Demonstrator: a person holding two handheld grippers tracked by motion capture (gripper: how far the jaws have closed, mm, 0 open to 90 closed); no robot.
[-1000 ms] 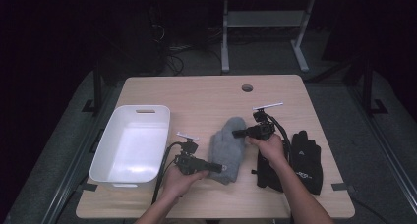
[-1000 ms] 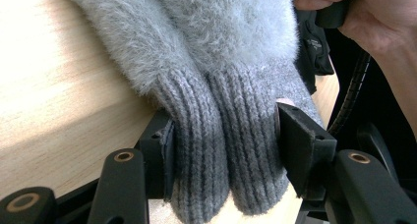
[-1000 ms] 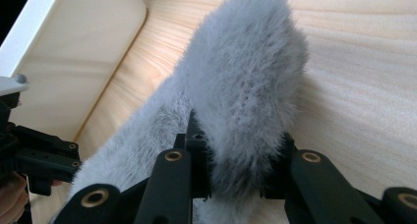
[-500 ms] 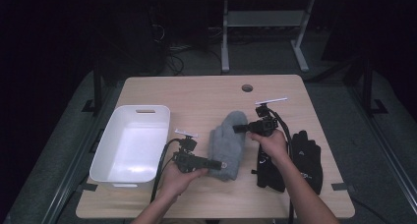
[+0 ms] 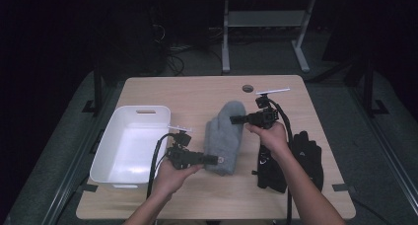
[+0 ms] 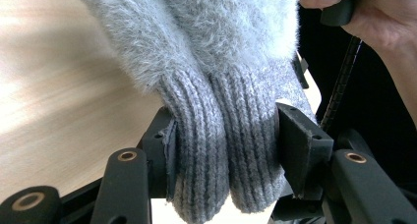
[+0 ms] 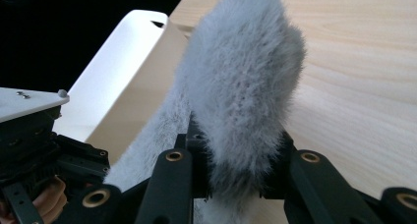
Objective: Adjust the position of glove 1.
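Since a second ago the grey mitten has been stretched a little longer and straighter between the two tools, its fuzzy tip drawn farther from the person while the cuff end stays near the front edge; the tray and the black gloves have not shifted. At the left of the worktop sits the white tray, open and with nothing seen inside it. Just right of it the left hand-held gripper is clamped on the ribbed cuff, and the left gripper view shows both cuff layers squeezed between its jaws, so this looks like a pair of mittens held together. The mitten lies along the middle of the worktop, cuff near, tip far. At that far tip the right hand-held gripper pinches the fluffy end, the pile bulging out above its jaws in the right gripper view. Farther right, a pair of black gloves lies flat under the right forearm, untouched. By my reading the step in hand is carrying or straightening the mitten with a two-ended hold, most likely on its way to the tray. The next move would call for both grips to travel leftward together, keeping the fabric taut enough to clear the tray's rim before either one lets go.
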